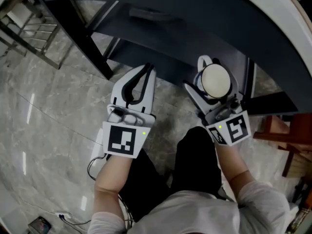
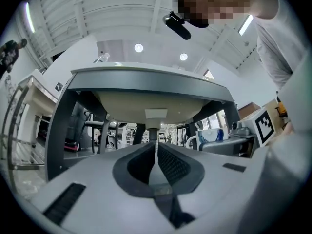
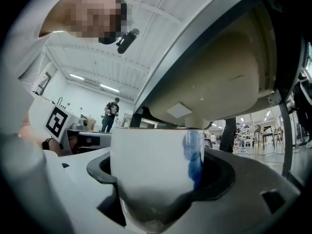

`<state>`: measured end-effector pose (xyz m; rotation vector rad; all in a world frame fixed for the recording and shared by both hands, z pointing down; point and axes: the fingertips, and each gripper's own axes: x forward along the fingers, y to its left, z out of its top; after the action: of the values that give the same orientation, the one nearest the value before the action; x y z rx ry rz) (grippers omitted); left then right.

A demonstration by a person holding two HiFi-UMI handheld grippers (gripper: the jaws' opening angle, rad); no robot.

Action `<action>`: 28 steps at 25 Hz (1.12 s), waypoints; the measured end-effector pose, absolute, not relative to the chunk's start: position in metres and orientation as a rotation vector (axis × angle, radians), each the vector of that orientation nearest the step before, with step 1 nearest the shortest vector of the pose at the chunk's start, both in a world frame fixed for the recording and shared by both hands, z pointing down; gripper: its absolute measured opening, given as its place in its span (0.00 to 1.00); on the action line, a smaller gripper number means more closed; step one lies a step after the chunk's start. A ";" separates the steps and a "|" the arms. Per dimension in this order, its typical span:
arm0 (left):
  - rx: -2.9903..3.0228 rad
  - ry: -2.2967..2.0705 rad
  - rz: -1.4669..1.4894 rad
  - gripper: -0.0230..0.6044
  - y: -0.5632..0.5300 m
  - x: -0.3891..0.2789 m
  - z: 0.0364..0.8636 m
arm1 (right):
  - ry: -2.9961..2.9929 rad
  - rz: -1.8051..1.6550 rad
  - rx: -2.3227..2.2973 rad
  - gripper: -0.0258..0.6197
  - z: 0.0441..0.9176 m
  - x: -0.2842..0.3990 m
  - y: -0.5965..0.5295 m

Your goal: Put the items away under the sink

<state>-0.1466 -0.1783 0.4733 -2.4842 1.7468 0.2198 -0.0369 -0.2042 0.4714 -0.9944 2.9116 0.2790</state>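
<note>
Big lab/workshop hall: high white ribbed ceiling (image 2: 112, 13) w/ strip lights (image 3: 109, 87), freestanding sink (image 2: 151, 99) on bare dark frame (image 2: 61, 130), marble-look floor (image 1: 48, 106).

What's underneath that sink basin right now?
Only a drain stub hangs beneath the sink basin, between dark frame legs. Anything lower down is covered by the left gripper's own body.

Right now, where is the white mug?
The white mug is clamped in the right gripper, at the head view's right, with the sink basin above and ahead of it.
</note>
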 end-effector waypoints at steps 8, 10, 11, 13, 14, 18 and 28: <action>-2.519 1.708 0.201 0.07 -0.192 -0.131 0.478 | 2.854 0.302 -1.076 0.65 0.464 -0.043 -0.233; -2.532 1.704 0.200 0.07 -0.197 -0.128 0.480 | 2.841 0.311 -1.108 0.65 0.461 -0.040 -0.240; -2.535 1.705 0.203 0.07 -0.200 -0.127 0.481 | 2.837 0.316 -1.123 0.65 0.461 -0.039 -0.244; -2.535 1.705 0.205 0.07 -0.205 -0.127 0.481 | 2.831 0.321 -1.154 0.65 0.462 -0.038 -0.252; -2.532 1.703 0.205 0.07 -0.208 -0.126 0.480 | 2.827 0.321 -1.171 0.65 0.463 -0.037 -0.256; -2.519 1.698 0.209 0.07 -0.212 -0.122 0.477 | 2.801 0.312 -1.226 0.65 0.465 -0.033 -0.270; -2.495 1.717 0.211 0.07 -0.227 -0.121 0.474 | 2.764 0.293 -1.294 0.65 0.471 -0.026 -0.296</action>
<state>-0.1206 -0.2272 0.4738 -2.4948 1.7167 0.2110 -0.0256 -0.2956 0.4711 -1.2944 2.7635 0.2931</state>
